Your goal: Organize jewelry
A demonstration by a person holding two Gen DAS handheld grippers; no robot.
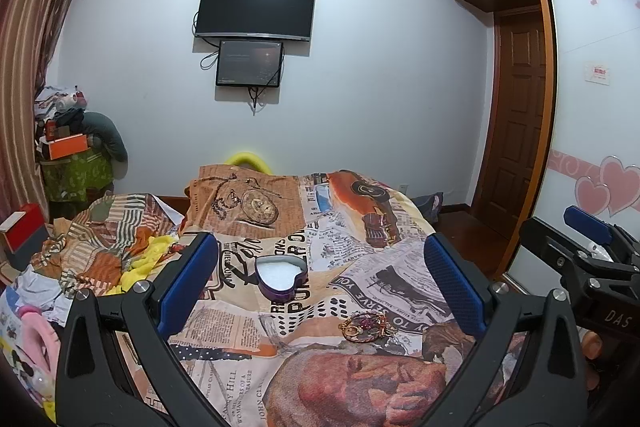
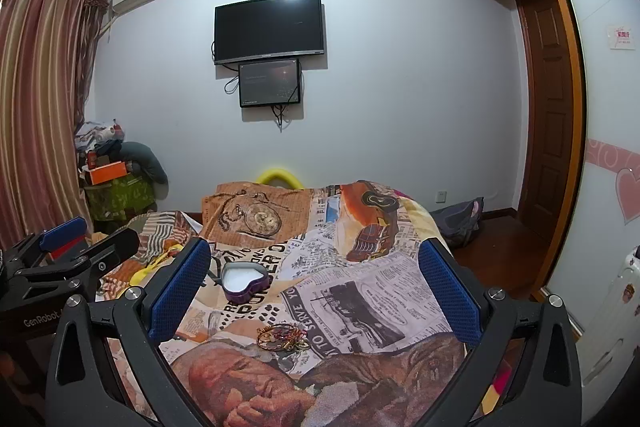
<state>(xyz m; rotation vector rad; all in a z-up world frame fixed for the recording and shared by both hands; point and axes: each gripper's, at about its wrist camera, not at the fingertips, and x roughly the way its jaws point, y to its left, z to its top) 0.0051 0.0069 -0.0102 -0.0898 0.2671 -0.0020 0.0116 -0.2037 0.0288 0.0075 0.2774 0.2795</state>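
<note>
several gold rings and bangles lie in a small jewelry pile [image 1: 366, 325] on the bed [image 1: 248, 339], on its newspaper-print cover. a heart-shaped purple box [image 1: 281, 275], open with white lining, sits farther back on the bed, apart from the pile. the left claw [image 1: 320, 283] hovers above the cover, spread wide and empty, with box and pile both showing between its blue pads. the right claw [image 2: 316, 287] hangs beside it, equally wide and empty, framing the same pile [image 2: 283, 337] and box [image 2: 244, 282]. crumpled clothes [image 1: 120, 259] lie left; a tv [image 1: 256, 9] hangs on the far wall.
</note>
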